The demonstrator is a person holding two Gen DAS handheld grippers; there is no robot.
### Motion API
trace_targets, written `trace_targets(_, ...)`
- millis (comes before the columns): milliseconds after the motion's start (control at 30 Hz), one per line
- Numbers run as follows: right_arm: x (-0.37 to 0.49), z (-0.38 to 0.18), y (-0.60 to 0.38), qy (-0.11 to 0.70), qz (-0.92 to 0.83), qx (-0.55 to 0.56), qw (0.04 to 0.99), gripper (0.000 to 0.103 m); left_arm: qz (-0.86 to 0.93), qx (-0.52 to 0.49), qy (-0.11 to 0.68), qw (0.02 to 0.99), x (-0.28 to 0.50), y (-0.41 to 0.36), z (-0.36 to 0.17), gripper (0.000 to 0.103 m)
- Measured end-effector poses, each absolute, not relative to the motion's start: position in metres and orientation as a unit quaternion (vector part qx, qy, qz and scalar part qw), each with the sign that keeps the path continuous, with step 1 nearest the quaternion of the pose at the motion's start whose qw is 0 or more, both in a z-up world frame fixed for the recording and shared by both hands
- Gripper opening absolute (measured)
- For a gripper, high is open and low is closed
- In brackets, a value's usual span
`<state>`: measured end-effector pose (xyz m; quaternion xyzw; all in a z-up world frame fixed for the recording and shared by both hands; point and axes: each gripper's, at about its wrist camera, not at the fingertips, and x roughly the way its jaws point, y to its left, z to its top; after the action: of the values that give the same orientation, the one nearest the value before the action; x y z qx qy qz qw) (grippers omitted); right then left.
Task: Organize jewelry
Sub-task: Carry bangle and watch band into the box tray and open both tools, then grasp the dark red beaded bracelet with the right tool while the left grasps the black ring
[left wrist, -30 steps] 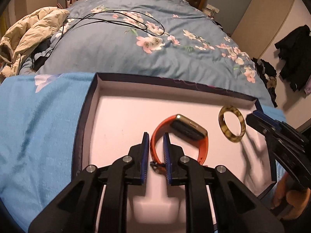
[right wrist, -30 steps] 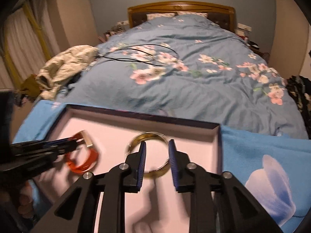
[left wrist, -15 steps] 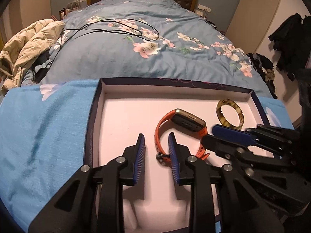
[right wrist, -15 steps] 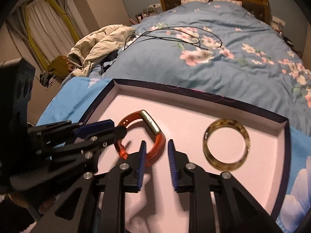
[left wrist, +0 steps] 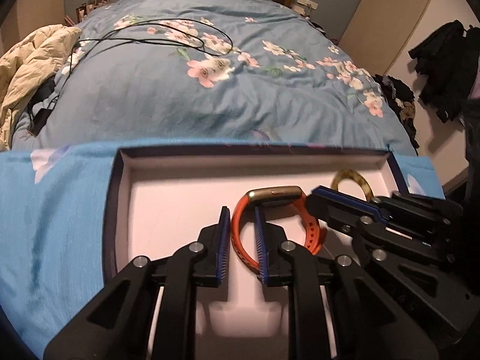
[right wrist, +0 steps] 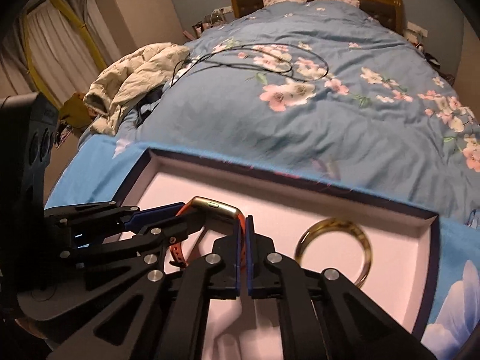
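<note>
Inside the pale-lined box [left wrist: 186,186] on the bed, both tongs are pinching the orange watch [left wrist: 270,219] — left tongs [left wrist: 242,234] and right tongs [right wrist: 243,250] each on its strap, the right having just been closing — while the amber bangle [right wrist: 334,250] is lying beside it, nothing looking sorted yet.

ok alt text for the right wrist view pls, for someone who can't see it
The right gripper is shut on the orange strap of a gold-faced smartwatch inside a shallow pink-lined tray; the left gripper grips the strap's other side. A mottled amber bangle lies to the right, with a blue floral duvet behind.
</note>
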<state>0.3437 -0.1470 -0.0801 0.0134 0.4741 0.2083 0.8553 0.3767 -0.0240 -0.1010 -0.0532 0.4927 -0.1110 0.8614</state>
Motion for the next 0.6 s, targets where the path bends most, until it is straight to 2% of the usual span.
trace_targets(100,0.343,-0.073,-0.155,0.462,0.201,0.026,0.863,0.002,-0.109,-0.060,0.486,0.865,0.380,-0.023,-0.096,0.020)
trace_targets(133,0.340,-0.069,-0.159,0.456,0.202,0.028,0.867,0.006,-0.106,-0.057,0.476,0.871,0.377,-0.023,-0.091,0.023)
trace_targets(200,0.325,-0.057,-0.168,0.437,0.206,0.033,0.875,0.009,-0.104,-0.049,0.455,0.883,0.366,-0.020,-0.082,0.036)
trace_targets(233,0.318,-0.051,-0.170,0.427,0.212,0.032,0.878,0.016,-0.102,-0.048,0.447,0.887,0.359,-0.019,-0.077,0.043)
trace_targets(300,0.292,-0.037,-0.178,0.401,0.230,0.025,0.886,0.029,-0.111,-0.037,0.421,0.899,0.343,-0.017,-0.065,0.046)
trace_targets(367,0.268,-0.028,-0.184,0.384,0.245,0.010,0.890,0.034,-0.124,-0.020,0.393,0.911,0.318,-0.015,-0.052,0.059)
trace_targets(467,0.225,-0.021,-0.191,0.363,0.256,-0.031,0.895,0.037,-0.144,0.022,0.357,0.923,0.279,-0.019,-0.039,0.061)
trace_targets(600,0.179,-0.033,-0.208,0.378,0.263,-0.055,0.886,0.036,-0.180,0.056,0.341,0.921,0.228,-0.024,-0.039,0.062)
